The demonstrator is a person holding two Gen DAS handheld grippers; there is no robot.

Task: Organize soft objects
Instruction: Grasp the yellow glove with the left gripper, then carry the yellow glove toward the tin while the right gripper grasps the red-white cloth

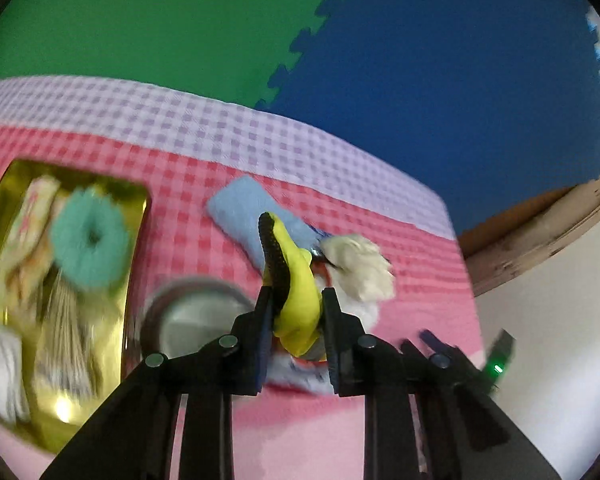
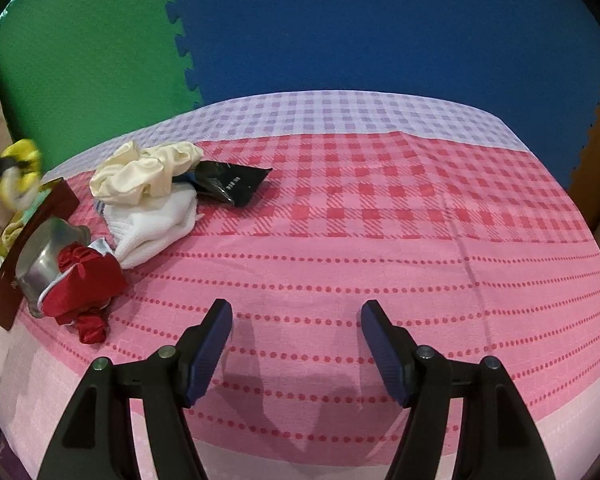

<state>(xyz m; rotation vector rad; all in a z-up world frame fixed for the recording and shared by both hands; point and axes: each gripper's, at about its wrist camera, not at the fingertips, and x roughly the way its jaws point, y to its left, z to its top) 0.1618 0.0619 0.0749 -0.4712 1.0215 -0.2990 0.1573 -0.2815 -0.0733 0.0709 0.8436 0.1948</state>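
Left tool pinches a yellow scrunchie with a black band, its pads pressed onto the fabric, lifted clear of the table. Right tool hangs spread and empty over bare cloth. At nine o'clock of the held scrunchie in the left view sits a gold tray, already holding a teal scrunchie and other soft pieces.

The grip looks shallow, taking only one lobe; a quick swing toward the tray could let the scrunchie slide out short of it. A steel bowl lies between tool and tray, so a low path may clip its rim.

In the right view, a cream scrunchie, white cloth, red scrunchie and black packet crowd together at ten o'clock, overlapping. A blue cloth lies beyond.
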